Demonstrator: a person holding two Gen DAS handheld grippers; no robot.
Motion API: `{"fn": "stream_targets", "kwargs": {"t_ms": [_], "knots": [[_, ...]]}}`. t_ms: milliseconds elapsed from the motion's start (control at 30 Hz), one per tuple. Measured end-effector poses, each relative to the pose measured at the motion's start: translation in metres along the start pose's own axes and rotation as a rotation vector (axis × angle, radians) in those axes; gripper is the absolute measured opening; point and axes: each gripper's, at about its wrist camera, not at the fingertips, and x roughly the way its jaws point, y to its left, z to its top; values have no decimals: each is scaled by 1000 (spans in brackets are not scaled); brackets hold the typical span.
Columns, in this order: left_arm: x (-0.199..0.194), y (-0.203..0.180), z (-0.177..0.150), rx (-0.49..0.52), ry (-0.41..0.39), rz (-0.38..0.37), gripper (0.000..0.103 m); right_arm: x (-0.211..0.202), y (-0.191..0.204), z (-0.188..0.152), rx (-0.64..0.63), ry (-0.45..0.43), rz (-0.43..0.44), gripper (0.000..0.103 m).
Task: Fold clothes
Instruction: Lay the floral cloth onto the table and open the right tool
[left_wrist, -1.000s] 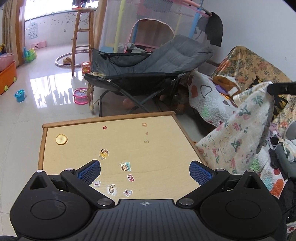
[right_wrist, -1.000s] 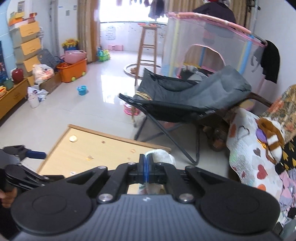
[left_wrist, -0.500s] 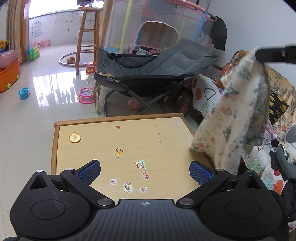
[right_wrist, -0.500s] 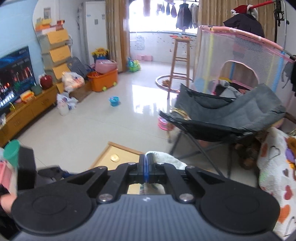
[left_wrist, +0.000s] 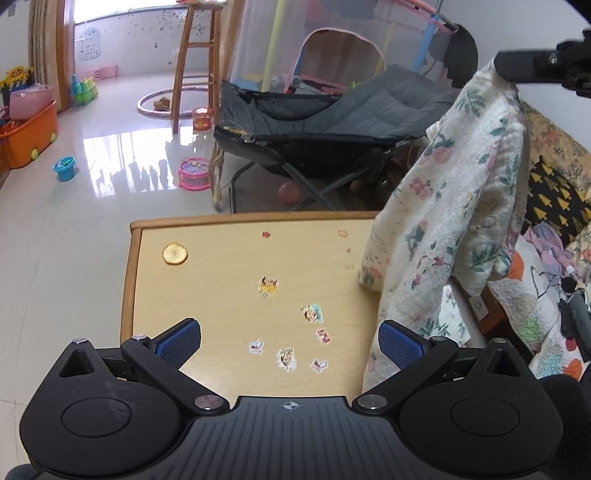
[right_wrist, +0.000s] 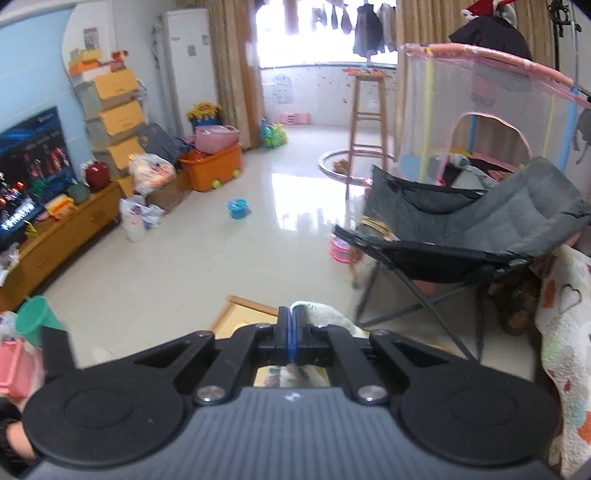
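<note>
Right gripper: your jaws are pressed together on a fold of the cream fleece garment with the pink and green flower print; from the left wrist view your right gripper sits high at the upper right, with the cloth pinched at its tip
Garment: it hangs free from that pinch, draping down over the right edge of the tabletop; its lower folds fall just beside your left gripper's right pad; whether the hem touches the wood is hard to tell
Left gripper: your jaws stand wide apart with nothing between the blue ribbed pads; it hovers over the near edge of the tabletop
Tabletop: the light wooden tabletop with the raised brown rim carries scattered small cartoon stickers and one round yellow disc near its far left corner
Behind: a grey padded folding recliner chair stands beyond the tabletop's far edge; a patterned quilt lies to your right
</note>
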Motion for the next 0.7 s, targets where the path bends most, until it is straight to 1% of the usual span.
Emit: {"fn": "stream_targets", "kwargs": {"t_ms": [100,167,267,333,433,533,633,700], "knots": [[10,-2,-4,7,20,8,103,16,-21,-14,21,27,-55,1],[19,-5,-7,16,32,14,103,30,-41,-27,40,54,-107,1],[34,-10,-12,30,54,20,103,52,-76,-50,114,111,-142,1],[46,-12,-16,39,72,23,103,68,-96,-69,144,165,-175,1],[63,-16,-24,51,101,26,103,87,-118,-99,174,234,-201,1],[76,-19,-33,71,125,30,103,99,-130,-123,192,278,-215,1],[82,-24,-39,103,113,33,103,110,-135,-140,226,299,-207,1],[84,-27,-42,112,109,22,103,118,-136,-146,227,314,-200,1]]}}
